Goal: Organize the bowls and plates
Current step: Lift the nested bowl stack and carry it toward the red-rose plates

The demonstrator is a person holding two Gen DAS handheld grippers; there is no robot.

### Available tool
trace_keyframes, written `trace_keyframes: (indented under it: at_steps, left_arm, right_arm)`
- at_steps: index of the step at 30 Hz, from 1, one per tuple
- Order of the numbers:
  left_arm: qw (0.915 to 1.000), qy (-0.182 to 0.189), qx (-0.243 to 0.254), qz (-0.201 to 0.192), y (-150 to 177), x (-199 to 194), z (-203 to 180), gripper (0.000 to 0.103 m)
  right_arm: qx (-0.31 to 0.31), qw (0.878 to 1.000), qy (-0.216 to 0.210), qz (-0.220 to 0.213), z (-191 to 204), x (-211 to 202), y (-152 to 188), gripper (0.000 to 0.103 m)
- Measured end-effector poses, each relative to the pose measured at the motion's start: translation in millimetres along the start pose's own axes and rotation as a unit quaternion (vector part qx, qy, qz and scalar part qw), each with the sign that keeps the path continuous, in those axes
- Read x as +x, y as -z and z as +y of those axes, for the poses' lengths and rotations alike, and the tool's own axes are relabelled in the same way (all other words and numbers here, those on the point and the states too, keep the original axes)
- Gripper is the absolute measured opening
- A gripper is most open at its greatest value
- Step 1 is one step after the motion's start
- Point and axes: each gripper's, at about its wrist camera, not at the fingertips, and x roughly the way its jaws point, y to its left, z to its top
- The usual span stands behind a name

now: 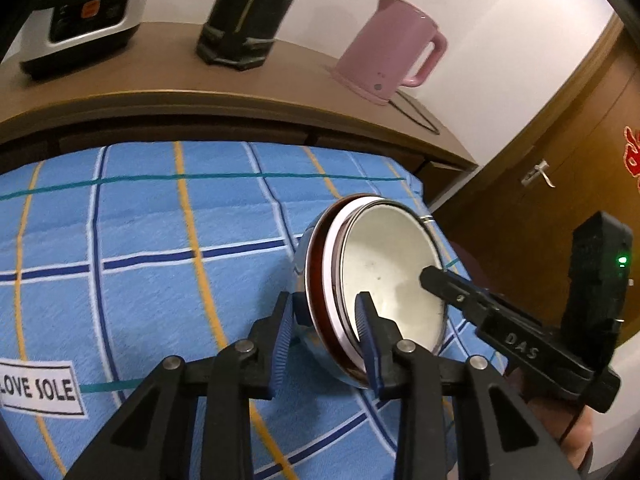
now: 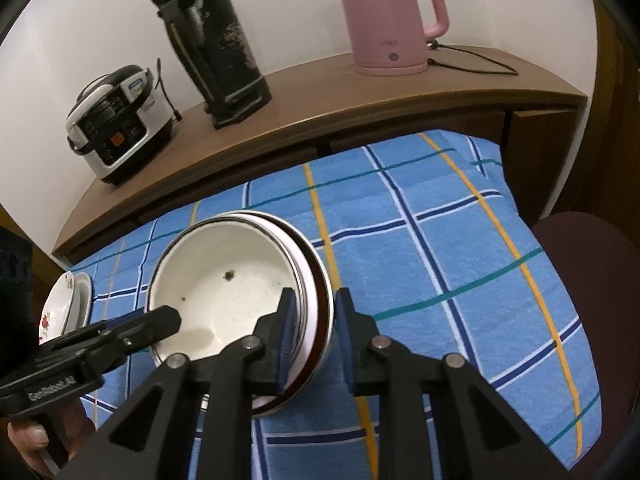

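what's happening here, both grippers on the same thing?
Yes. A person holds a gripper in each hand, and both are on one nested stack of bowls on the blue checked cloth. The left gripper straddles the rim on one side, the right gripper straddles the opposite side, jaws set across the wall. The stack looks tilted. A few plates sit off to one side.

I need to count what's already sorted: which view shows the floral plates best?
The right wrist view: the floral plates sit at its left edge on the blue checked cloth, partly hidden by the left tongs. The left wrist view does not show them, only the nested bowls.
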Motion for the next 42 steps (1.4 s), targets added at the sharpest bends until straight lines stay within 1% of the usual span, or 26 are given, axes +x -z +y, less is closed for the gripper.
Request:
trace_keyframes:
  at_steps: [2,7,17,21,30,42]
  left_arm:
    - [1.0000,-0.001,-0.006,-0.001,1.0,-4.0,4.9,0.034]
    - [0.9996,-0.005,-0.015,-0.021,2.9,-26.4,13.5,0.034]
    - [0.9973,-0.025,-0.046,-0.052,9.9,-67.9,38.9,0.034]
    - [0.9955,-0.039,-0.052,-0.070,13.4,-85.9,49.5,0.034]
    - [0.9908,-0.054,-0.073,-0.100,17.4,-122.2,80.1,0.034]
    - [0.9839,-0.081,-0.097,-0.126,25.9,-164.7,121.8,0.034]
  right_arm:
    - [-0.005,1.000,-0.002,-0.001,5.8,-0.9,0.0,0.020]
    - [-0.021,1.000,-0.015,-0.007,26.0,-6.0,-2.7,0.020]
    - [-0.069,0.997,-0.043,-0.010,81.1,-13.3,-5.4,0.020]
    - [-0.084,0.995,-0.053,-0.008,100.8,-11.9,-4.3,0.020]
    - [-0.124,0.990,-0.072,-0.006,151.3,-9.9,-3.0,0.020]
    - [-0.159,0.982,-0.104,0.006,208.4,1.3,1.2,0.020]
